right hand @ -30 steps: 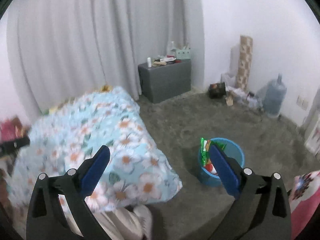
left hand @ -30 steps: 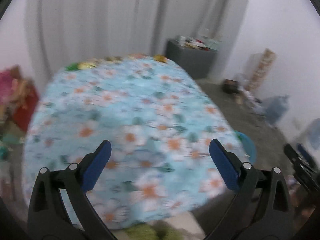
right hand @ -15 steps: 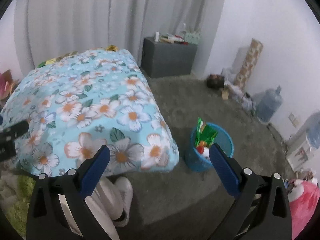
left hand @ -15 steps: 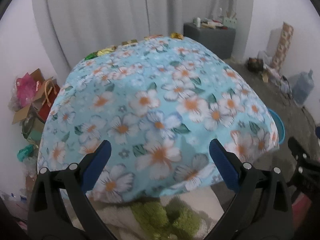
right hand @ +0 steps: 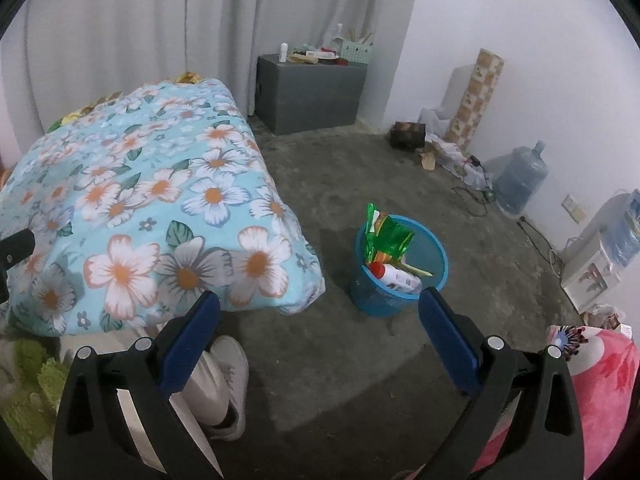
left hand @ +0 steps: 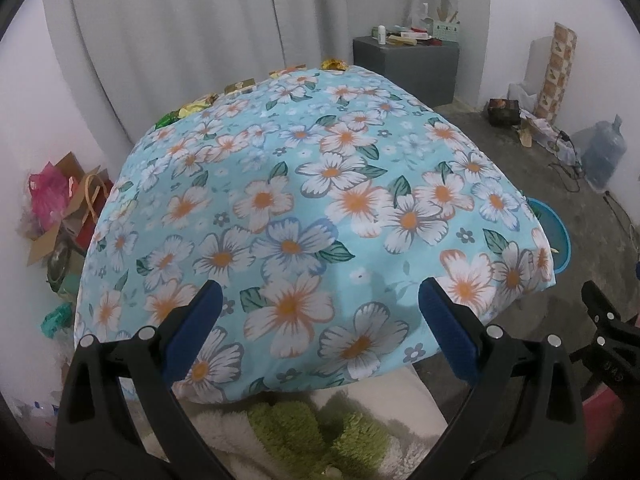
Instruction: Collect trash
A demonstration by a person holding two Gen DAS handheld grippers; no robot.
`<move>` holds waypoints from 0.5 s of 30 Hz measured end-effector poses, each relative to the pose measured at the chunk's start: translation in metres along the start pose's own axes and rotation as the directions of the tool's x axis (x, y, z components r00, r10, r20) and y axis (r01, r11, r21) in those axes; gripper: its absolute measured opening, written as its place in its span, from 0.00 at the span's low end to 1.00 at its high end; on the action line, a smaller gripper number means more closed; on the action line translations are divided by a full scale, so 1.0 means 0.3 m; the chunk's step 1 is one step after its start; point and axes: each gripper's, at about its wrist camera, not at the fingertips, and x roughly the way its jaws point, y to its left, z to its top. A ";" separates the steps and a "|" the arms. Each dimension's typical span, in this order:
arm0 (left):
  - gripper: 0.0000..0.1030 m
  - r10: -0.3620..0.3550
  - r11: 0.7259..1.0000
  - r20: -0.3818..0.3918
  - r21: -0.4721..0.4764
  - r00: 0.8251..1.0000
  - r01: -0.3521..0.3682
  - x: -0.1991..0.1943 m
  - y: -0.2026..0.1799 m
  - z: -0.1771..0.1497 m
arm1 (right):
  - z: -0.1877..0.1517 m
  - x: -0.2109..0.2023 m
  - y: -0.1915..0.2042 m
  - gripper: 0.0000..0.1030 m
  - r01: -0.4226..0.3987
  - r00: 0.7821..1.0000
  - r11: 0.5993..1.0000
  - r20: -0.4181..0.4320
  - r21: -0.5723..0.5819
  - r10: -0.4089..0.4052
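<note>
Both grippers are empty with jaws spread wide: the left gripper (left hand: 318,326) hangs over the near end of the floral bedspread (left hand: 312,208), the right gripper (right hand: 319,330) above the floor. The blue bin (right hand: 400,276), already holding wrappers, stands just ahead of the right. Remaining wrappers (left hand: 200,106) line the bed's far edge, straight beyond the left, so the left looks nearer.

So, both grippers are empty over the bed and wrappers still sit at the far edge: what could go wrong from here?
1. The wrappers lie along the far edge of the floral cover by the curtain; a clumsy reach may knock them off behind.
2. The left gripper could pinch loose cover fabric along with a thin wrapper.
3. The blue bin already has a green packet sticking above its rim, so further drops may bounce out.
</note>
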 end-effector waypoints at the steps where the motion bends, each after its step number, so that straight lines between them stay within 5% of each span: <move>1: 0.91 0.001 1.000 0.003 0.004 1.000 -0.001 -0.002 -0.005 0.002 | 0.000 0.001 -0.002 0.94 0.003 1.000 1.000 0.000 -0.001 -0.003; 15: 0.91 -0.006 1.000 0.018 0.019 1.000 0.006 -0.030 -0.028 0.019 | 0.005 -0.011 -0.036 0.94 0.017 1.000 1.000 0.017 0.010 -0.017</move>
